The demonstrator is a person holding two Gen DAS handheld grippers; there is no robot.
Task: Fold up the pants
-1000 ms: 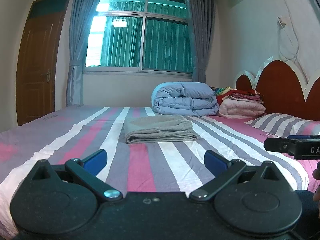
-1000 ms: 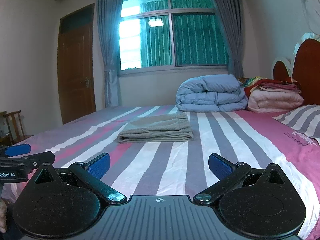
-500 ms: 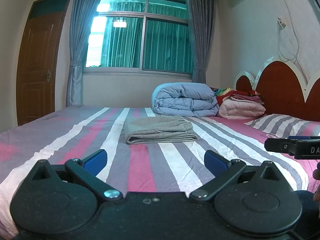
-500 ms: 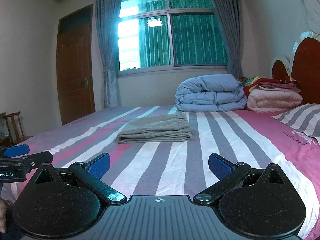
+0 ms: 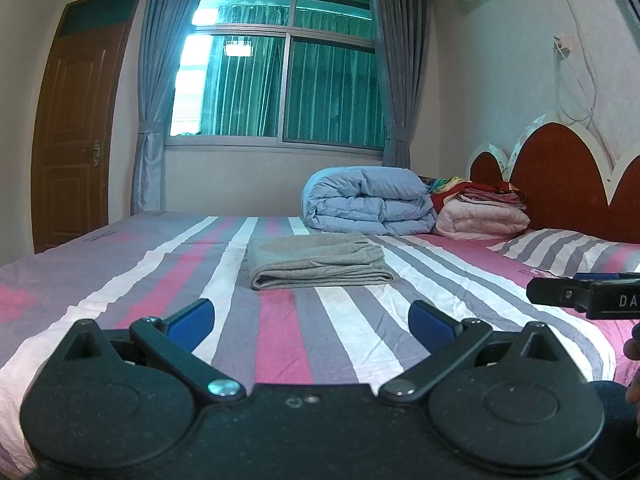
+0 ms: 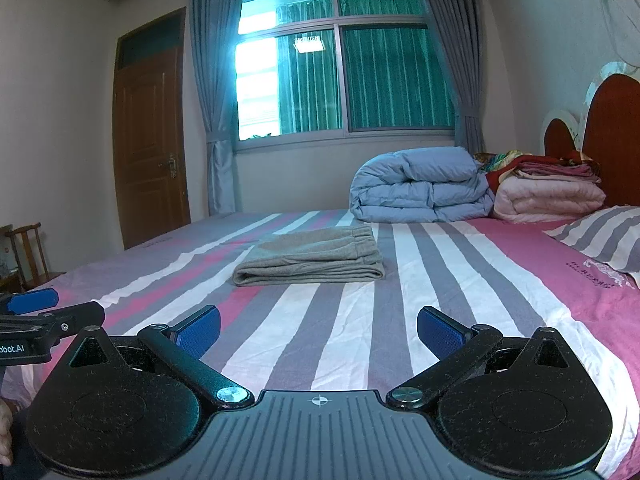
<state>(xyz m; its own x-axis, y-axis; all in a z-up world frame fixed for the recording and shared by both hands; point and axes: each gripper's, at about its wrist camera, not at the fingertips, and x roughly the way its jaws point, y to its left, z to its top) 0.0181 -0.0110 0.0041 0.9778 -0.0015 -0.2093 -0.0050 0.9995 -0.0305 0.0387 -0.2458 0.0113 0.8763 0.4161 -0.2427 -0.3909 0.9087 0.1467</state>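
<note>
Grey pants [image 5: 316, 260] lie folded into a flat rectangle in the middle of the striped bed [image 5: 160, 280]; they also show in the right wrist view [image 6: 312, 260]. My left gripper [image 5: 312, 324] is open and empty, held low over the bed's near edge, well short of the pants. My right gripper [image 6: 318, 330] is open and empty too, beside it at about the same distance. The right gripper's side shows at the right edge of the left wrist view [image 5: 588, 294], and the left gripper shows at the left edge of the right wrist view [image 6: 36, 320].
A folded blue quilt [image 5: 368, 200] and a pile of pink bedding [image 5: 480, 212] sit at the far side by the red headboard [image 5: 560, 184]. A striped pillow [image 5: 568, 250] lies at right. A wooden door [image 6: 150, 148] and a chair [image 6: 28, 252] stand at left.
Both grippers have drifted only slightly; the view has shifted a little. The folded pants have not moved and both grippers stay open.
</note>
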